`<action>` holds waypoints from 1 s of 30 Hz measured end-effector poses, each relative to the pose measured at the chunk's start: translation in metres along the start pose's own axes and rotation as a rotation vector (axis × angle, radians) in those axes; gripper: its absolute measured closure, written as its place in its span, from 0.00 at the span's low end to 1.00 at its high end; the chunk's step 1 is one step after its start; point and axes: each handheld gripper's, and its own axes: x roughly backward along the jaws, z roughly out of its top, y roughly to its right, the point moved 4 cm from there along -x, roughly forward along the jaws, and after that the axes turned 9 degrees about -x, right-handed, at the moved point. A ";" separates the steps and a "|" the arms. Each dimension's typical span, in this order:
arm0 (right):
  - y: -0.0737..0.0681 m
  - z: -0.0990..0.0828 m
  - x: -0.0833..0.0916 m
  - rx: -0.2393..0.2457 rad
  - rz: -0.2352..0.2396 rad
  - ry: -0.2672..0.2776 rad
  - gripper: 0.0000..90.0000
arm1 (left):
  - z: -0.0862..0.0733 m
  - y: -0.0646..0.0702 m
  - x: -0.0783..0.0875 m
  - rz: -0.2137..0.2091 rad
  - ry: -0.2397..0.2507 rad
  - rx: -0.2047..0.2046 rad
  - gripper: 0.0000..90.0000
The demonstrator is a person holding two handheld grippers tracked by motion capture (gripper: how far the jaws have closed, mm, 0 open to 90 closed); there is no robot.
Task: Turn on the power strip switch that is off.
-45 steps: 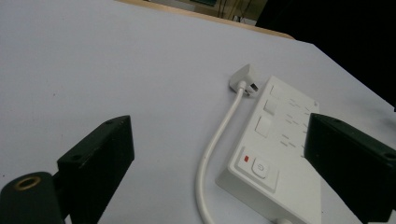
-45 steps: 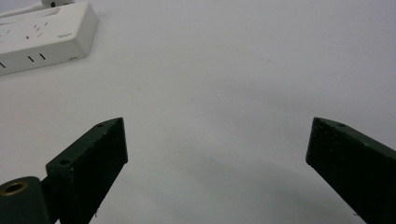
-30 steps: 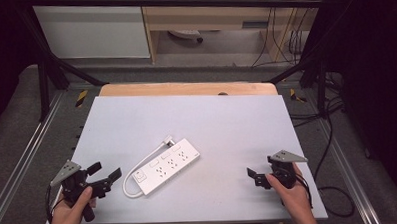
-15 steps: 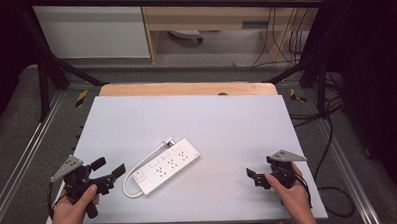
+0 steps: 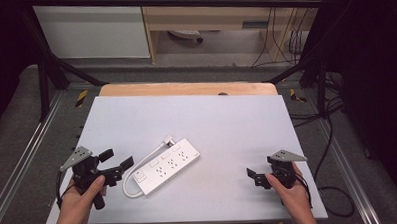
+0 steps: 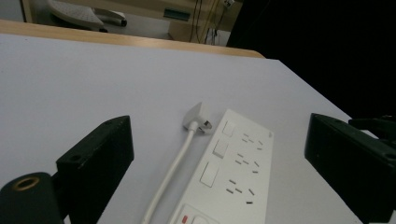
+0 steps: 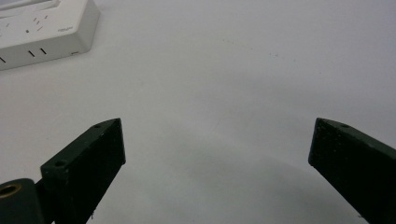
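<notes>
A white power strip (image 5: 166,165) lies at an angle on the white tabletop (image 5: 211,116), left of centre. Its white cord loops from the near end to a plug (image 5: 168,141) lying by the far end. My left gripper (image 5: 116,160) is open just left of the strip and points at it. In the left gripper view the strip (image 6: 233,172) and plug (image 6: 198,119) lie ahead between the spread jaws of the left gripper (image 6: 222,140). My right gripper (image 5: 256,176) is open near the front right, over bare table. The right gripper view has the right gripper (image 7: 217,140) wide open, with the strip's end (image 7: 42,28) at upper left.
A wooden strip (image 5: 185,88) runs along the table's far edge. Metal rails (image 5: 23,158) flank the table. Cables (image 5: 334,187) lie on the floor at the right. A cabinet and shelving stand beyond the table.
My left gripper has moved a little forward and to the right, closer to the power strip. The right gripper has hardly moved.
</notes>
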 end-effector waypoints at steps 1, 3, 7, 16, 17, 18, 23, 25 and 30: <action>0.000 0.000 0.000 0.002 0.000 -0.001 0.05 | 0.001 0.001 -0.001 -0.001 -0.002 -0.006 0.09; 0.000 0.000 0.000 0.003 0.000 0.000 0.05 | 0.004 0.002 -0.003 -0.004 -0.003 -0.009 0.09; 0.000 0.000 0.000 0.004 -0.002 0.002 0.05 | 0.009 0.004 -0.007 -0.001 -0.008 -0.014 0.09; 0.000 0.001 0.001 0.005 -0.003 0.003 0.05 | 0.024 0.008 -0.016 -0.010 0.007 -0.012 0.09; 0.000 0.001 0.001 0.004 -0.003 0.004 0.05 | 0.024 0.008 -0.017 -0.012 0.007 -0.012 0.09; 0.000 0.001 0.001 0.004 -0.004 0.005 0.05 | 0.025 0.008 -0.019 -0.009 0.007 -0.012 0.09; 0.000 0.001 0.001 0.006 -0.003 0.005 0.05 | 0.028 0.008 -0.024 -0.008 0.000 -0.008 0.09; 0.000 0.001 0.002 0.003 -0.002 0.007 0.05 | 0.030 0.009 -0.026 -0.011 -0.001 -0.008 0.09; 0.000 0.001 0.002 0.003 -0.003 0.004 0.05 | 0.033 0.010 -0.033 -0.012 -0.006 -0.013 0.10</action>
